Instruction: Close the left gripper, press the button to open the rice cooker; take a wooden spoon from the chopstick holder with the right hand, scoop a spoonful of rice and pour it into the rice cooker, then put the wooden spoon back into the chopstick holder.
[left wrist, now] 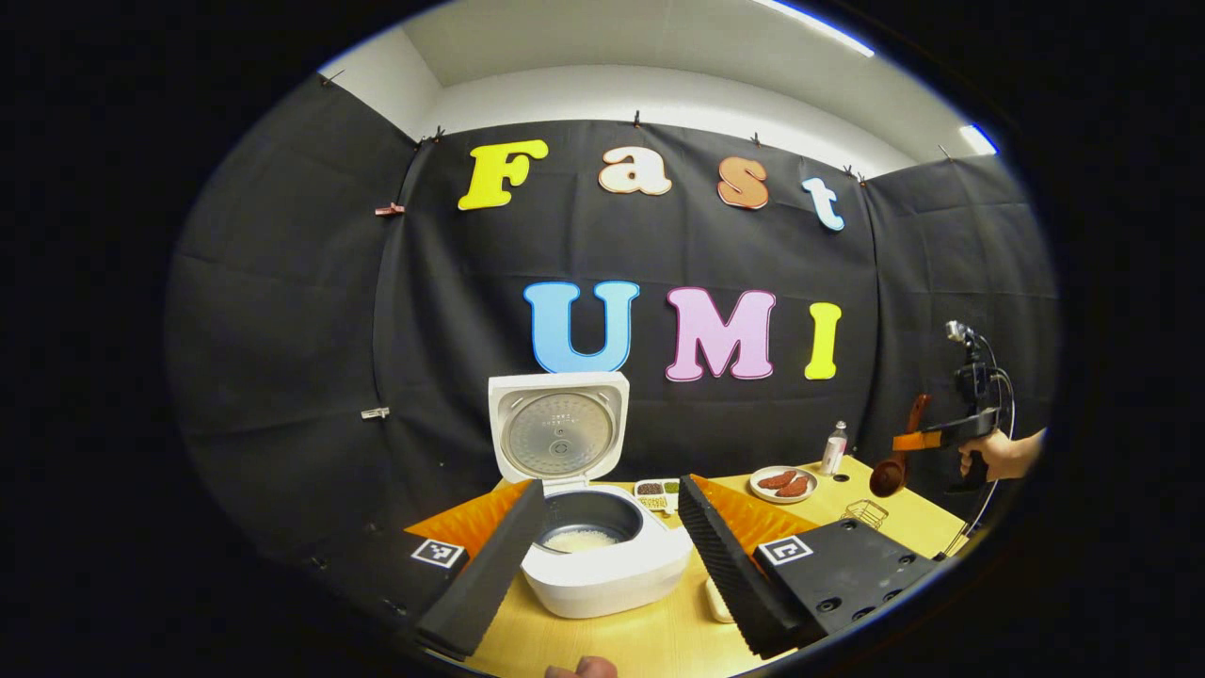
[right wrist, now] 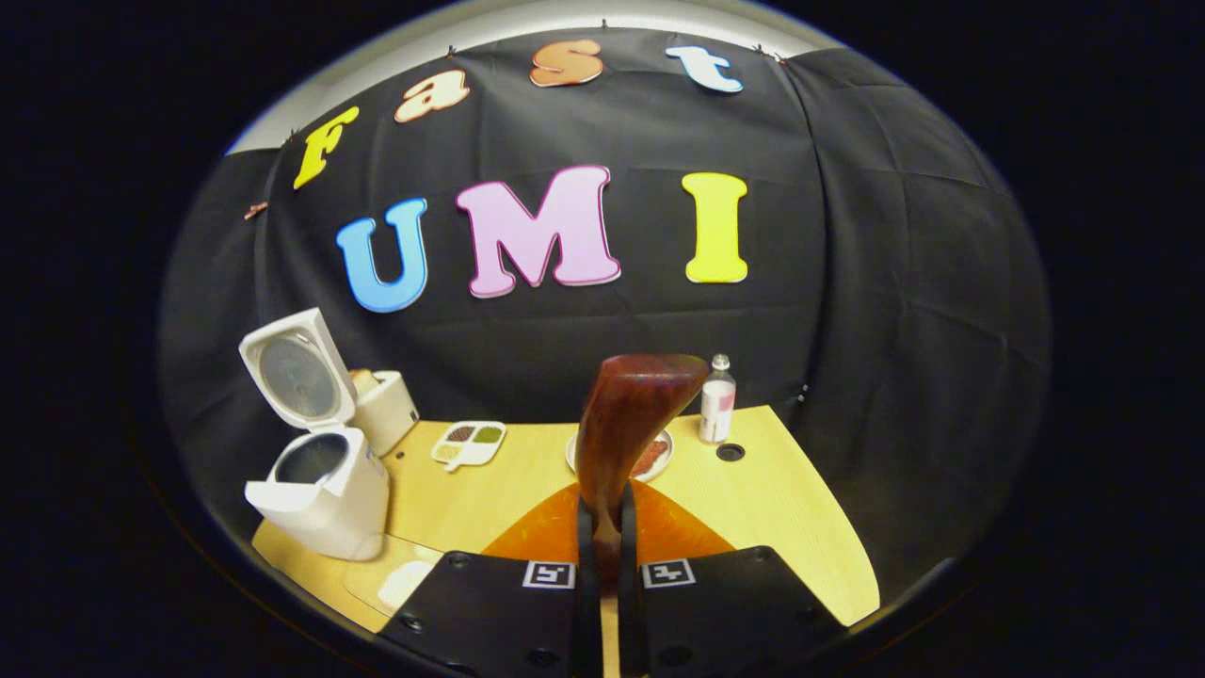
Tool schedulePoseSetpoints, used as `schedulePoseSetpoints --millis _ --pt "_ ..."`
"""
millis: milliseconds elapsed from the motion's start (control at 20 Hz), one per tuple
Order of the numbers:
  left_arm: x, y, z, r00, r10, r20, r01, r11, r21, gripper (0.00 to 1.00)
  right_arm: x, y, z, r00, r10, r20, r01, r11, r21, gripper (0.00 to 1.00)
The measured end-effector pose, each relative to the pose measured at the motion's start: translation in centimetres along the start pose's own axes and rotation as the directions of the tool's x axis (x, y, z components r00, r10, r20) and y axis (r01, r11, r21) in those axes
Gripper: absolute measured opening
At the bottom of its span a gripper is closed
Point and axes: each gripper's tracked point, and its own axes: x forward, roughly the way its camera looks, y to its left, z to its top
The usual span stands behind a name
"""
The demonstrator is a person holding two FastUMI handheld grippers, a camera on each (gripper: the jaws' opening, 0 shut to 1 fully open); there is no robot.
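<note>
The white rice cooker (left wrist: 602,574) stands open, lid (left wrist: 557,428) upright, with rice in its inner pot (left wrist: 579,537). My left gripper (left wrist: 602,556) is open, its fingers spread either side of the cooker and near it. At far right a hand holds my right gripper (left wrist: 946,435), shut on the wooden spoon (left wrist: 894,466), whose bowl hangs down above the wire chopstick holder (left wrist: 866,513). In the right gripper view, my right gripper (right wrist: 607,513) clamps the spoon (right wrist: 626,424), which rises upright in front. The open cooker (right wrist: 320,480) stands at the left of the table.
On the wooden table (right wrist: 772,508) are a divided dish of grains (right wrist: 469,441), a plate of sausages (left wrist: 783,483), a small bottle (right wrist: 717,400) and a shallow dish of rice (right wrist: 405,579) near the cooker. A cream box (right wrist: 386,405) stands behind the cooker.
</note>
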Motion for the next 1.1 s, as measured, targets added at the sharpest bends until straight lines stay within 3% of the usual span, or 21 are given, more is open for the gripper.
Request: schedulePoseSetpoints --millis 200,500,850,950,1100 --pt "0.7 -0.5 0.1 0.999 0.026 -0.028 -0.026 1.000 -0.003 0.98 3.8 -1.7 -4.0 0.996 0.011 -0.085 -0.013 1.000 -0.024 0.11" --pt "1.6 -1.6 0.3 0.997 0.059 -0.054 -0.059 0.998 0.008 0.97 7.4 -2.6 -9.9 0.981 0.040 -0.191 -0.035 0.999 0.026 0.12" --pt "2.9 -2.2 0.5 0.994 0.081 -0.068 -0.081 0.997 0.007 0.97 8.4 -4.2 -12.2 0.977 0.056 -0.206 -0.018 0.984 0.179 0.15" --pt "3.2 -2.4 0.7 0.995 0.075 -0.067 -0.074 0.997 0.008 0.97 8.4 -5.4 -12.5 0.977 0.029 -0.210 0.012 0.981 0.193 0.18" --pt "3.4 -2.8 1.1 0.997 0.060 -0.056 -0.060 0.998 0.008 0.98 7.5 -6.8 -12.6 0.974 -0.015 -0.225 0.060 0.979 0.196 0.41"
